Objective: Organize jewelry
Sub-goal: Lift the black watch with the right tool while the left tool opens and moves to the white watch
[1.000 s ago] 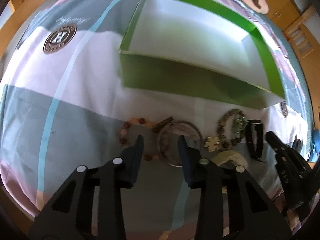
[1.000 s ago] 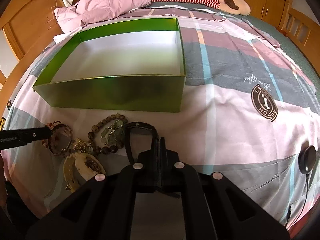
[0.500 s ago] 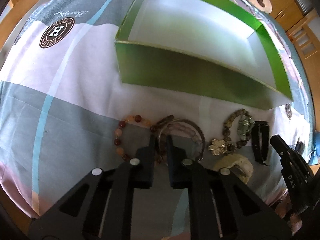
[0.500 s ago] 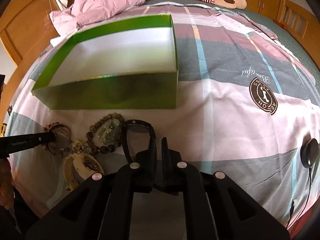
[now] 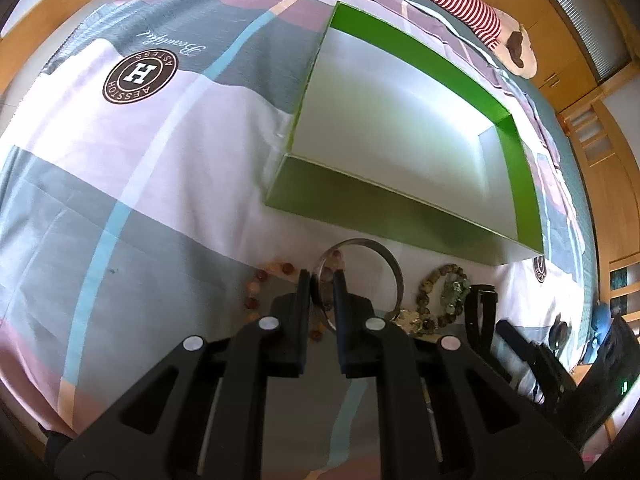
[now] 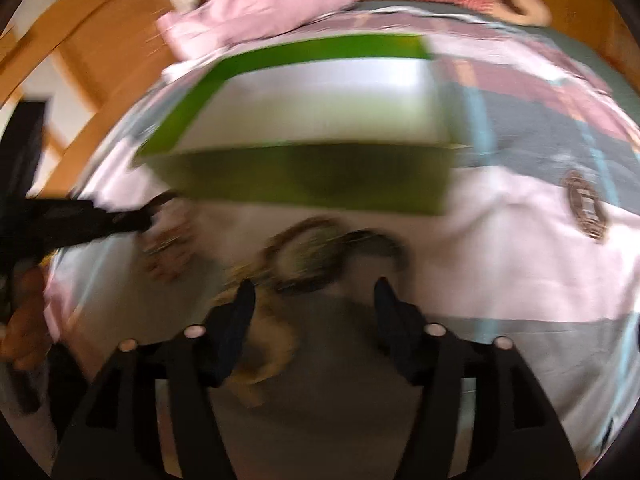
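My left gripper (image 5: 322,280) is shut on the rim of a silver bangle (image 5: 390,258) and holds it tilted up off the bedspread, just in front of the open green box (image 5: 400,208). A red bead bracelet (image 5: 256,280) lies under and left of the fingers. A green stone bracelet (image 5: 444,284) and a black band (image 5: 480,304) lie to the right. My right gripper (image 6: 314,292) is open above the blurred black band (image 6: 372,240) and bead bracelet (image 6: 304,240). The green box (image 6: 304,184) lies behind them.
The box stands on a plaid bedspread (image 5: 140,168) with a round brown logo (image 5: 140,74). A striped stuffed toy (image 5: 480,12) lies at the far end. Wooden cupboards (image 5: 580,52) line the far side. The left gripper arm (image 6: 72,224) reaches in at the right view's left.
My left gripper closed on the silver bangle and lifted it toward the box. My right gripper opened from shut and is moving fast, so its view is blurred.
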Action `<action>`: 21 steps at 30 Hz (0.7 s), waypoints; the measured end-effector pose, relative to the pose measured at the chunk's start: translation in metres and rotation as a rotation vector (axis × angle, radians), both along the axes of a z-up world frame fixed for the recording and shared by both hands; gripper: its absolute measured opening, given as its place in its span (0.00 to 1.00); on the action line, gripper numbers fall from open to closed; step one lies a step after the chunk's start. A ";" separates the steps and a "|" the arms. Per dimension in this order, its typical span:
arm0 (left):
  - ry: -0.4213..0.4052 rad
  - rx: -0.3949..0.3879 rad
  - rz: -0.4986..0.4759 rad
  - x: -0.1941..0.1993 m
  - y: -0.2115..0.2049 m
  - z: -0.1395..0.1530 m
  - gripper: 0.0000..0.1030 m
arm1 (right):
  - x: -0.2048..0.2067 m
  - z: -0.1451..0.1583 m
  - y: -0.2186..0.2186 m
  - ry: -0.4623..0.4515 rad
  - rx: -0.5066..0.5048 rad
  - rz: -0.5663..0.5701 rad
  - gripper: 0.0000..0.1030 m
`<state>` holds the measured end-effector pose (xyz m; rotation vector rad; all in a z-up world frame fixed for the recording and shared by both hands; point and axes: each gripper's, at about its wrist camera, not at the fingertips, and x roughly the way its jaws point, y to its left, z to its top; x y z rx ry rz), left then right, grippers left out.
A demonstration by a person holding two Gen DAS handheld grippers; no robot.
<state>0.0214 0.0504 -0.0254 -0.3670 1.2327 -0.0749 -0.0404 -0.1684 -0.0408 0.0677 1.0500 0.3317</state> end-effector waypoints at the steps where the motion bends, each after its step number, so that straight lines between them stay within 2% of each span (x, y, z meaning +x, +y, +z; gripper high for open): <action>1: 0.003 -0.001 -0.002 0.000 0.000 0.000 0.12 | -0.003 -0.001 0.010 -0.011 -0.032 0.032 0.60; 3: 0.006 -0.006 -0.008 0.001 0.000 -0.001 0.11 | -0.009 -0.003 0.025 -0.043 -0.118 0.074 0.60; 5: 0.001 -0.011 0.001 0.000 0.001 -0.001 0.11 | -0.011 -0.005 0.032 -0.053 -0.161 0.092 0.60; 9: -0.009 -0.014 0.026 -0.004 0.015 0.000 0.11 | -0.007 -0.008 0.028 -0.031 -0.143 0.062 0.60; 11: -0.005 -0.016 0.002 -0.004 0.009 -0.001 0.12 | -0.004 -0.007 0.025 -0.023 -0.138 0.048 0.60; 12: -0.002 -0.011 -0.020 -0.004 0.003 -0.002 0.13 | -0.003 -0.008 0.024 -0.020 -0.141 0.041 0.57; 13: -0.001 -0.003 -0.040 -0.004 -0.002 -0.003 0.17 | -0.002 -0.007 0.022 -0.015 -0.139 0.038 0.36; 14: -0.001 0.006 -0.066 -0.005 -0.010 -0.004 0.22 | -0.001 -0.008 0.021 -0.007 -0.131 0.043 0.25; 15: -0.002 0.006 -0.084 -0.006 -0.015 -0.005 0.23 | 0.001 -0.007 0.020 0.000 -0.132 0.037 0.22; 17: 0.000 -0.012 -0.127 -0.009 -0.025 -0.005 0.33 | 0.003 0.000 0.009 -0.029 -0.085 0.010 0.22; 18: 0.000 -0.019 -0.155 -0.010 -0.029 -0.005 0.35 | 0.005 0.003 0.002 -0.035 -0.066 -0.010 0.25; 19: -0.004 -0.018 -0.187 -0.013 -0.037 -0.004 0.36 | 0.007 0.007 -0.005 -0.040 -0.046 -0.041 0.33; 21: -0.018 -0.008 -0.242 -0.018 -0.052 -0.003 0.38 | 0.012 0.016 -0.025 -0.062 -0.012 -0.126 0.41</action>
